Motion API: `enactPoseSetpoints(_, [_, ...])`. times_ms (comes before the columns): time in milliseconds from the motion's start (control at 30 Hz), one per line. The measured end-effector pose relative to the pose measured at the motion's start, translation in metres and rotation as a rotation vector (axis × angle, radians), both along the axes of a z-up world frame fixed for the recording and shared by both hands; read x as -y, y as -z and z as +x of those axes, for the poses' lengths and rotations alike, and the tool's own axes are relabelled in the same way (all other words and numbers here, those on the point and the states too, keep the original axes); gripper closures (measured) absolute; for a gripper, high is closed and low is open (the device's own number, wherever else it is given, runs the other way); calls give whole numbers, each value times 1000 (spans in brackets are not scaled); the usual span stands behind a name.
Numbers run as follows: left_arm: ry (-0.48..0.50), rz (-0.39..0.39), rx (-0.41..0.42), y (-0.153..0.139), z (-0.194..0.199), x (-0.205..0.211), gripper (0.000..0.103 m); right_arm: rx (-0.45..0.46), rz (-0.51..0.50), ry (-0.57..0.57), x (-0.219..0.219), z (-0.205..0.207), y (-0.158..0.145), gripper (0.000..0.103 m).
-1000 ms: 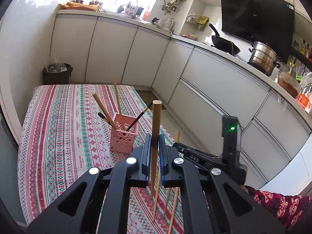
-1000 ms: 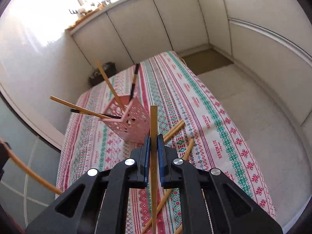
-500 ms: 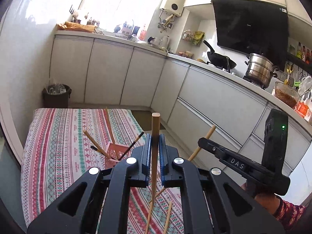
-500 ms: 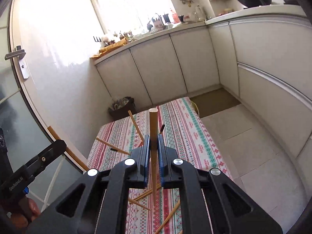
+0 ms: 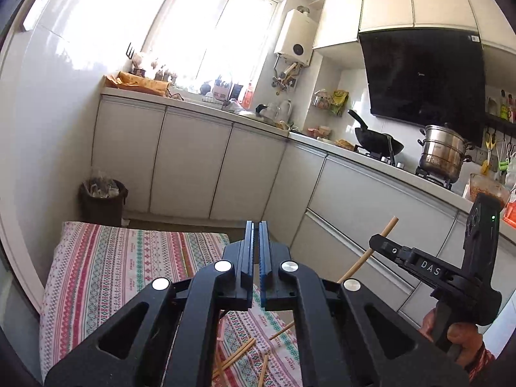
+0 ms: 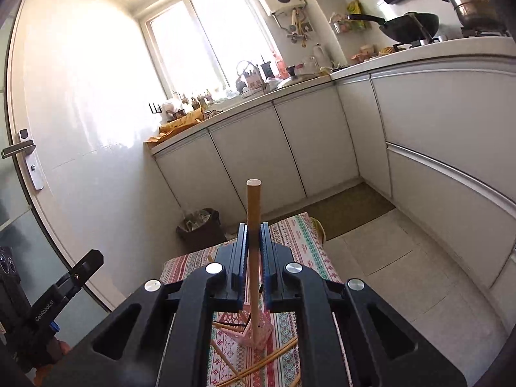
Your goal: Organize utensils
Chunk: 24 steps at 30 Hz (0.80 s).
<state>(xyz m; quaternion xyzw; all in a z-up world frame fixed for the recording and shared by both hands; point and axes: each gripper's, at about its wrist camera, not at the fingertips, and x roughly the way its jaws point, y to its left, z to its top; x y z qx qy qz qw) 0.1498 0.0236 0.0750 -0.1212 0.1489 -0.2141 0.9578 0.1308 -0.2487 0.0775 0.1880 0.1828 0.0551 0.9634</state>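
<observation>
Chopstick (image 6: 253,193): it stands almost straight up between your right tongs (image 6: 253,225). Its round top sticks out above the tips, and its long lower part hangs down below them.
Right tongs: clamped on that chopstick, one pad on each side of it.
Left tongs (image 5: 256,225): together, with nothing between them. They have just been closing the last little bit.
Pink basket (image 6: 258,332): it is low down under your right tongs, on the table. It holds a few sticks. The lower end of the held chopstick shows in front of it; you cannot tell if the two touch.
Loose chopsticks (image 5: 238,353): they lie flat on the cloth below your left tongs, a little to the right of them. More lie below your right tongs, near the pink basket.
Table (image 5: 113,264): its striped cloth is under both tongs and runs on ahead of them.
Your right hand (image 5: 464,342): it shows far to the right of the left tongs, wrapped round the black handle.
Bin (image 5: 103,196): it stands on the floor past the far end of the table, ahead and to the left of your left tongs.
</observation>
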Motion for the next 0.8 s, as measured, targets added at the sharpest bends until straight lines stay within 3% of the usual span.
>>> enactPoseSetpoints(67, [68, -51, -10, -6, -5, -5, 103, -7, 13, -4, 6, 0, 6, 95])
enactPoseSetpoints(200, [85, -61, 132, -38, -52, -16, 103, -36, 44, -6, 18, -1, 22, 95])
enactPoseSetpoints(300, [92, -52, 171, -50, -77, -21, 101, -73, 81, -3, 25, 0, 36, 95])
enactPoseSetpoints(367, [123, 18, 95, -38, -75, -13, 79, -90, 116, 4, 31, -1, 45, 95])
enactPoseSetpoints(400, [143, 71, 27, -23, -69, -6, 60, -96, 132, 7, 34, -2, 49, 95])
enactPoseSetpoints(433, [156, 135, -62, -2, -58, 2, 56, -101, 143, 11, 36, -4, 53, 95])
enactPoseSetpoints(500, [147, 252, -284, 55, -29, 15, 56, -118, 154, 11, 37, -4, 62, 95])
enactPoseSetpoints(600, [82, 320, -558, 141, 17, 21, 57, -161, 159, 3, 34, 0, 80, 95])
enactPoseSetpoints(700, [23, 314, -657, 188, 47, 16, 58, -191, 159, -9, 29, 4, 97, 95])
enactPoseSetpoints(800, [-29, 335, -659, 201, 64, 12, 58, -209, 156, -13, 29, 9, 109, 95])
